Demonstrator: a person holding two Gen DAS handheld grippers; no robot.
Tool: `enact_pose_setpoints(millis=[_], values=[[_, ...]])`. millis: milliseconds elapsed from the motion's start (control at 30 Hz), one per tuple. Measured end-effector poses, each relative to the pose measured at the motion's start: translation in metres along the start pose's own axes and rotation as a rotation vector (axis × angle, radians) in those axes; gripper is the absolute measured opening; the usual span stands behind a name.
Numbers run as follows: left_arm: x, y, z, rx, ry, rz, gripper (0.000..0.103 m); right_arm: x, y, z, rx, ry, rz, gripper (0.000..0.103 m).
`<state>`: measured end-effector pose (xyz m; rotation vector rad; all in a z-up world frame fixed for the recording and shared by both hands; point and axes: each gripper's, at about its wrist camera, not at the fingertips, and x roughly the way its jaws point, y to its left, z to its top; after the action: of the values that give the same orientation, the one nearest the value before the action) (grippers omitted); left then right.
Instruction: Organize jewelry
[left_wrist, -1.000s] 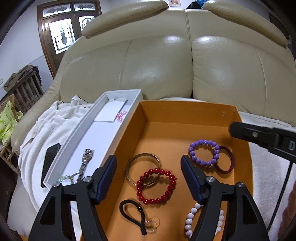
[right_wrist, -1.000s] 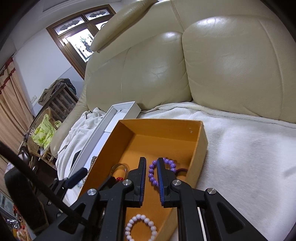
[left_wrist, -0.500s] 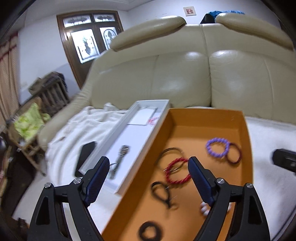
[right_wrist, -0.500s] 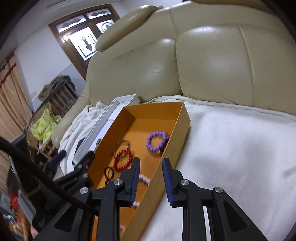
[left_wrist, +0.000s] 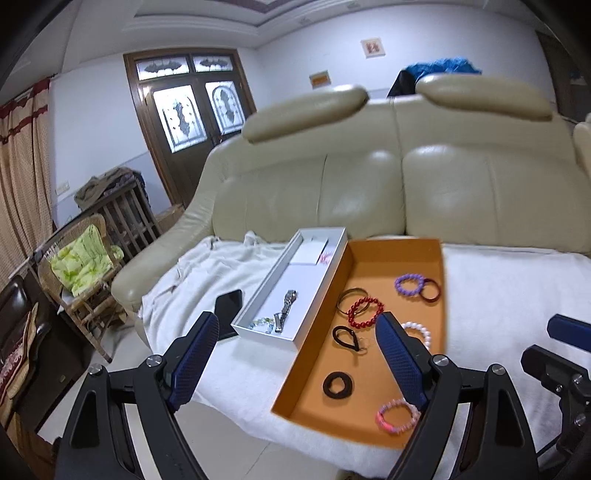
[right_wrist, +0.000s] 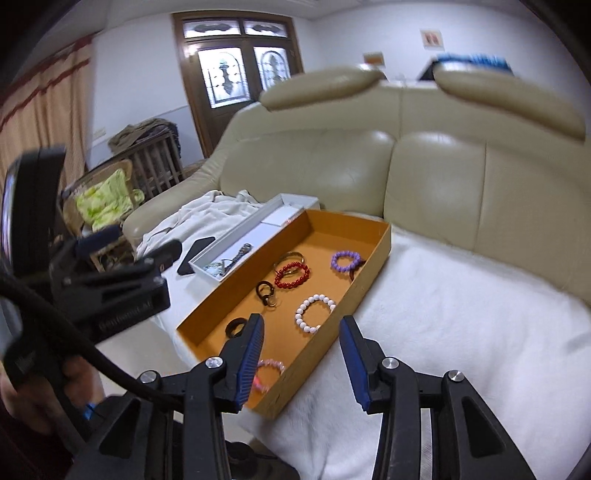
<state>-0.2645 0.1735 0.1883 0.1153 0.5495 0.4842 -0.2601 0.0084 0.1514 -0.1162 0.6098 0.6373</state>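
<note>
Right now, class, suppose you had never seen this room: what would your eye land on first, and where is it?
The orange box on the white blanket stands out, its floor scattered with bracelets: a red bead bracelet, a purple bead bracelet toward the back, a white bead bracelet nearer. Beside it lies a white box holding a metal watch. In front, the left claw and right claw both gape open, empty.

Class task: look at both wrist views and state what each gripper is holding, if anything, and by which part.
Nothing is held. The left gripper and the right gripper both stand open and empty, back from the orange box of bracelets.
</note>
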Motion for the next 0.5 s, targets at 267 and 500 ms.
enact_pose_setpoints(millis=[267, 500], values=[[-0.066, 0.004, -0.013, 0.048, -0.030, -0.046, 0.088, -0.073, 0.024, -0.006, -0.006, -0.059, -0.037, 0.049], [-0.088, 0.018, -0.020, -0.018, -0.041, -0.066, 0.088, -0.101, 0.033, -0.010, 0.013, -0.056, -0.088, 0.050]])
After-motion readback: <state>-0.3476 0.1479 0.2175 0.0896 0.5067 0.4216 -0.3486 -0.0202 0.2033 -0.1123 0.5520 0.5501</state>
